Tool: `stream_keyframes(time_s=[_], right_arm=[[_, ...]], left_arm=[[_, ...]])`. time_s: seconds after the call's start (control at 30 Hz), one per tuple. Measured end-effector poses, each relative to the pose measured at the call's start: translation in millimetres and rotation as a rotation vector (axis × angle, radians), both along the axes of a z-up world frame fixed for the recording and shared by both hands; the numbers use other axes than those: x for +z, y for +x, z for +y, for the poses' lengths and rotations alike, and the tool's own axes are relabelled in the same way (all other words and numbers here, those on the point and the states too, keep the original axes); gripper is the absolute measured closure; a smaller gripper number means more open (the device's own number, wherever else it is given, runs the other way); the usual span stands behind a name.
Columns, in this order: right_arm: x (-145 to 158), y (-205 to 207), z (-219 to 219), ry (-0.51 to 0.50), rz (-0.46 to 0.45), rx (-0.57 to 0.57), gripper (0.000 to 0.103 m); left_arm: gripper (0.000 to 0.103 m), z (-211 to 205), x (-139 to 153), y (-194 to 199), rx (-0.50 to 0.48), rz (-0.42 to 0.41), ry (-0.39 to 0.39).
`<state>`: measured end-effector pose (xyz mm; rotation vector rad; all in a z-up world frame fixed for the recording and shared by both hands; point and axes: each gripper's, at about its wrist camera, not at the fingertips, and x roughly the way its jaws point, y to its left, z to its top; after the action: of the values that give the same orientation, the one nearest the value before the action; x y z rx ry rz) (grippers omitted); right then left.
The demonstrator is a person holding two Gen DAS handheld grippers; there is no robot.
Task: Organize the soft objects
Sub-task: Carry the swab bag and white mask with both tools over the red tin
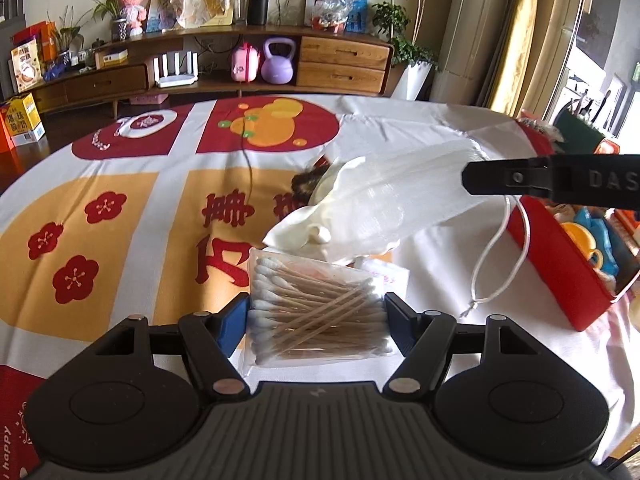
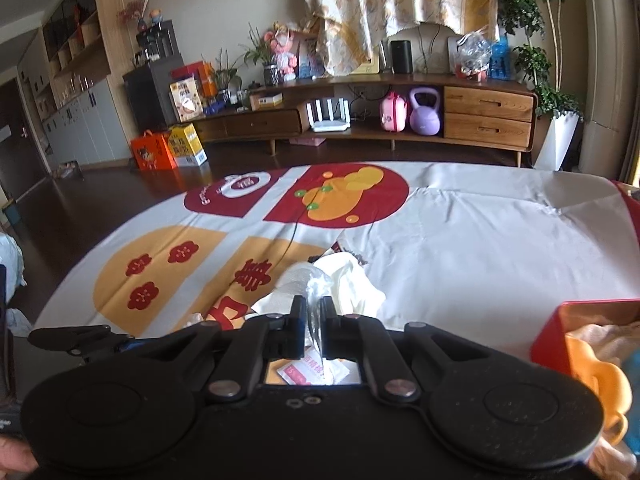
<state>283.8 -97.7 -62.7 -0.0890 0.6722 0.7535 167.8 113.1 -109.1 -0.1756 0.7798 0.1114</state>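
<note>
Swab packet (image 1: 316, 312) clamped between left tongs (image 1: 316, 322).

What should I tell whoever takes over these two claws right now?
Left claw: clamped on the clear pack of cotton swabs, held above the tablecloth.
Right claw: shut on the edge of the white mesh drawstring bag, holding it up with its cord dangling.
Red box: at the right edge, already holding soft items.
Done: both things are gripped.
Left: probably slide the swabs into the bag, then deal with the cream cloth and the small packets on the table.
</note>
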Motion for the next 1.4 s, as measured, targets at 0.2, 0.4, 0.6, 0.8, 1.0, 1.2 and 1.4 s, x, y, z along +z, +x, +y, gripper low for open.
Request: stream_keyframes(time_s=[0.2,0.4,0.6,0.8,1.0,1.2,1.4], right_arm=[[20.0,-15.8,-27.2,0.030,-0.022,-0.030,0.097],[35.2,-24.5,-59.9,0.062,-0.045,-0.067,0.097],[46.2,-27.8,-101.2,0.093,-0.064,-0.121,0.097],[53.3,-25.7,-145.0,0.127,-0.084,-0.188,0.097],[54.7,-17.2,-182.5,0.143,-0.091,-0.262,0.097],[49.9,-4.9,-221.1,0.161,-0.078,-0.342,0.097],[36.2,8.3,-250.6,0.171,-0.054,-0.403,0.097]], left_arm=[[0.032,-14.6,24.2,-7.8,-0.020,-0.033,-0.005],[0.032,-38.3,45.4,-13.2,-0.056,-0.062,0.001],[0.032,-68.6,63.4,-13.2,-0.105,-0.087,0.000],[0.032,-104.1,80.5,-6.8,-0.172,-0.111,0.019],[0.032,-142.0,92.0,4.4,-0.230,-0.129,0.010],[0.032,-180.7,97.3,16.8,-0.286,-0.147,0.021],[0.032,-212.2,91.9,36.5,-0.318,-0.129,0.018]])
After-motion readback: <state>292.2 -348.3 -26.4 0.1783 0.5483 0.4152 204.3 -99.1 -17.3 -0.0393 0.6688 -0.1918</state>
